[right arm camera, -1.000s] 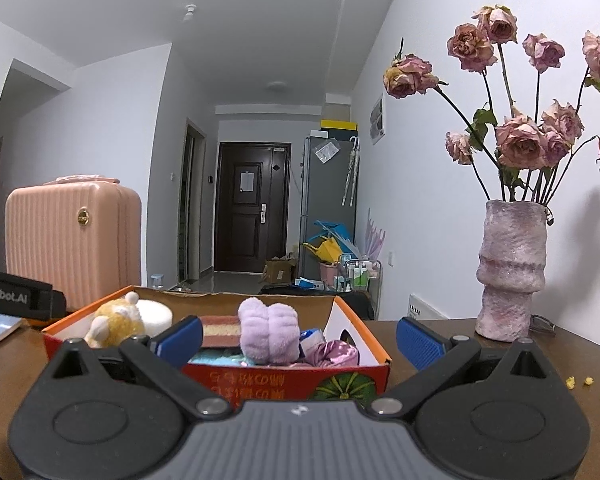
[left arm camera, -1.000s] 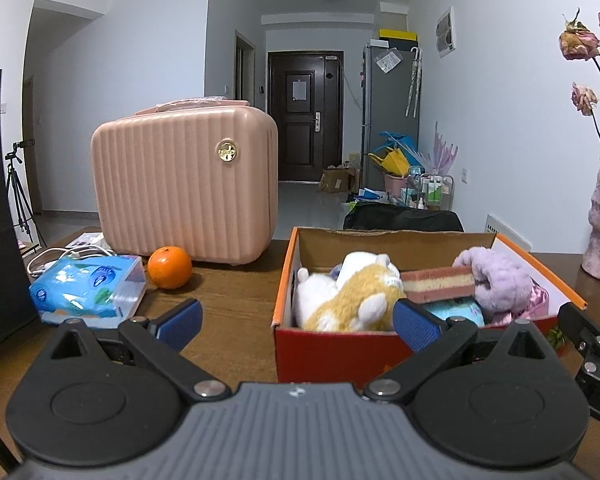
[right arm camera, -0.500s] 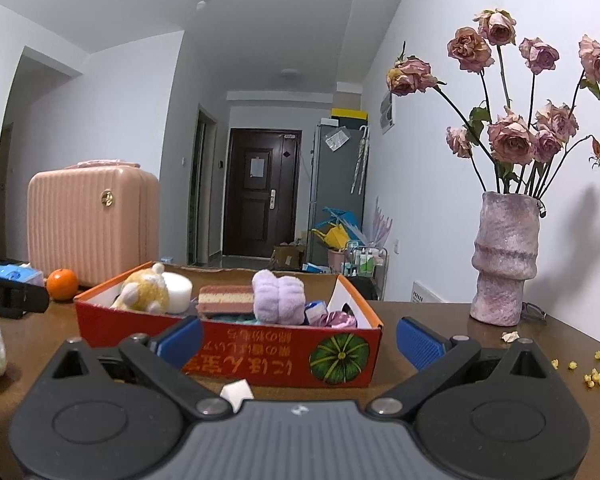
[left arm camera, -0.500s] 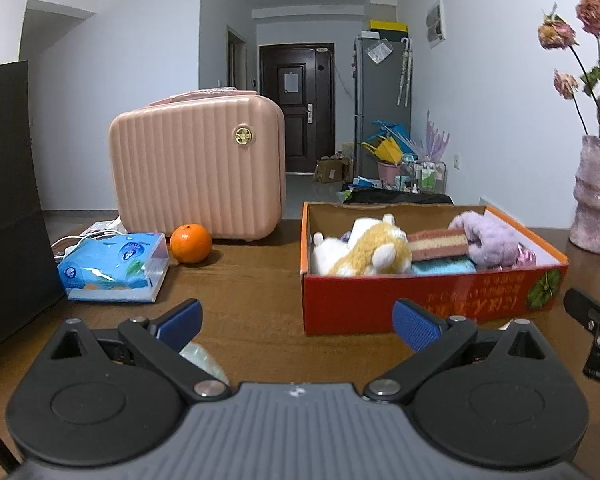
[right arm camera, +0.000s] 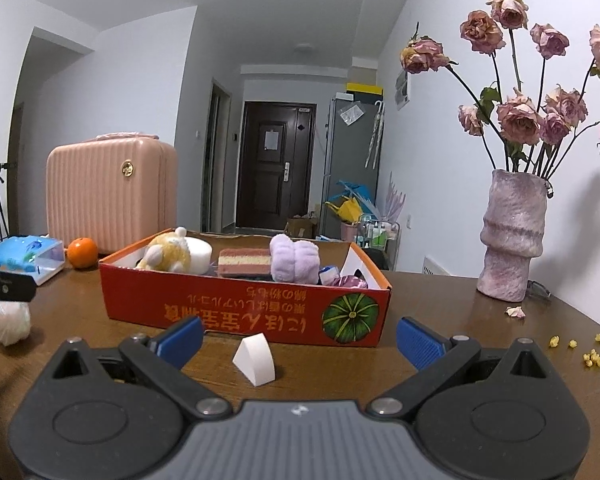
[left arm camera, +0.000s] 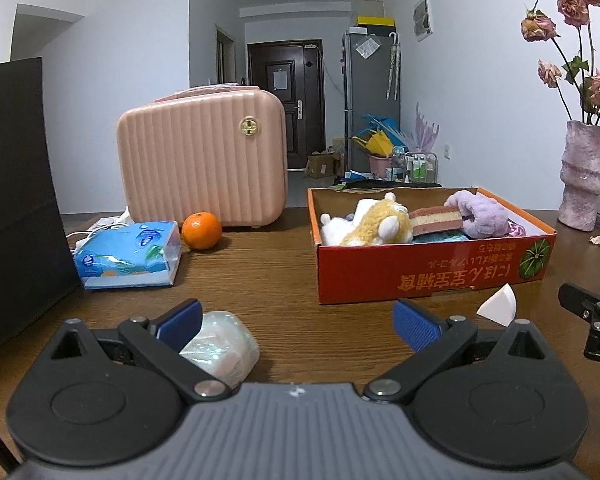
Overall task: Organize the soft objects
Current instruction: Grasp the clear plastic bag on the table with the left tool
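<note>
A red cardboard box [left arm camera: 432, 276] [right arm camera: 244, 308] on the wooden table holds a yellow-white plush [left arm camera: 374, 224], a pink layered sponge [left arm camera: 436, 218], a purple fluffy item [left arm camera: 480, 218] and more. My left gripper [left arm camera: 298, 322] is open and empty; a pale wrapped soft bundle [left arm camera: 220, 346] lies on the table just by its left finger, and also shows in the right wrist view [right arm camera: 8, 322]. My right gripper [right arm camera: 298, 338] is open and empty; a white wedge sponge [right arm camera: 256, 360] [left arm camera: 498, 304] lies on the table between its fingers, in front of the box.
A pink suitcase [left arm camera: 202, 168], an orange [left arm camera: 201, 231] and a blue tissue pack [left arm camera: 130, 256] stand at the back left. A black panel [left arm camera: 16, 200] is at the far left. A vase of dried roses [right arm camera: 510, 236] stands at the right, with yellow crumbs [right arm camera: 592, 356] nearby.
Both grippers have pulled back and lowered from the box. The wrapped bundle and the white wedge have come into view near the fingers. Both stay open.
</note>
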Demonstrator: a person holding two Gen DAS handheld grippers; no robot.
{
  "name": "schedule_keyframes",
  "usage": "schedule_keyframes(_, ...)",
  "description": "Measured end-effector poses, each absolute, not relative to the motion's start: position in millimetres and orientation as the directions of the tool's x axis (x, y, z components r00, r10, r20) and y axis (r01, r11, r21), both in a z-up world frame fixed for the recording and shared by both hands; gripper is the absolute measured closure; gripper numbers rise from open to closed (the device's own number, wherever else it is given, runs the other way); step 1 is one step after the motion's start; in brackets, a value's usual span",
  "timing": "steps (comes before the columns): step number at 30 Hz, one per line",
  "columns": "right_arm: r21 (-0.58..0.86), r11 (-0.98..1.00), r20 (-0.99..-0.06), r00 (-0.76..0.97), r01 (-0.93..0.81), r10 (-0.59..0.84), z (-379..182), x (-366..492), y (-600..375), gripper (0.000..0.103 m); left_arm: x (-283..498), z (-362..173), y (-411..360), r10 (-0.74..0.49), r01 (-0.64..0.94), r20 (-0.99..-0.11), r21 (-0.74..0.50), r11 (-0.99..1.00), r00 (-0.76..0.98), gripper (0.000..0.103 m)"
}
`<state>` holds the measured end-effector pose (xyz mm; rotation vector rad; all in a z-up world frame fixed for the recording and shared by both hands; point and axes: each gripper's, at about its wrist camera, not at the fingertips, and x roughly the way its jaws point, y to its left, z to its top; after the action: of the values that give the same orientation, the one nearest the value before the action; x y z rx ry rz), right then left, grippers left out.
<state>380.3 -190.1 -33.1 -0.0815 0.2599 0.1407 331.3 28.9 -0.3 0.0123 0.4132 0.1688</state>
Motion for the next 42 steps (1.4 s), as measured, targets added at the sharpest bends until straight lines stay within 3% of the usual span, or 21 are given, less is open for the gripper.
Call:
schedule_keyframes(11,-0.051,0.989,-0.301,0.947,-0.137,0.115,-35.4,385.8,-192.1,0.000,334.0,-5.8,53.7,0.199,-0.191,-0.412,0.061,0.980,0.889,0.000)
schedule_keyframes(24,-0.022,0.991,-0.345,0.931,-0.131,0.115,-38.6,393.3,-194.9,0.000,362.8,-30.9,91.4,0.233,-0.215,-0.515,0.096,0.972,0.825,0.000)
schedule_keyframes(33,-0.028,0.992,-0.366,0.925,-0.120,0.101,-41.2,397.2,-194.1,0.000,385.5,-41.2,108.9,0.190,-0.180,-0.562,0.075,0.981,0.805,0.000)
schedule_keyframes(35,-0.029,0.993,-0.371,0.923,-0.118,0.099,-41.8,397.9,-193.6,0.000,391.0,-43.0,111.3,0.165,-0.160,-0.577,0.060,0.985,0.800,0.006)
schedule_keyframes(40,-0.036,0.993,-0.376,0.922,-0.110,0.088,-42.4,399.1,-192.7,0.000,400.2,-48.5,116.8,0.085,-0.109,-0.626,0.000,0.994,0.775,0.048)
schedule_keyframes(42,-0.041,0.994,-0.377,0.922,-0.105,0.082,-42.7,399.8,-192.2,0.000,399.0,-48.6,115.1,0.084,-0.104,-0.622,0.004,0.995,0.779,0.052)
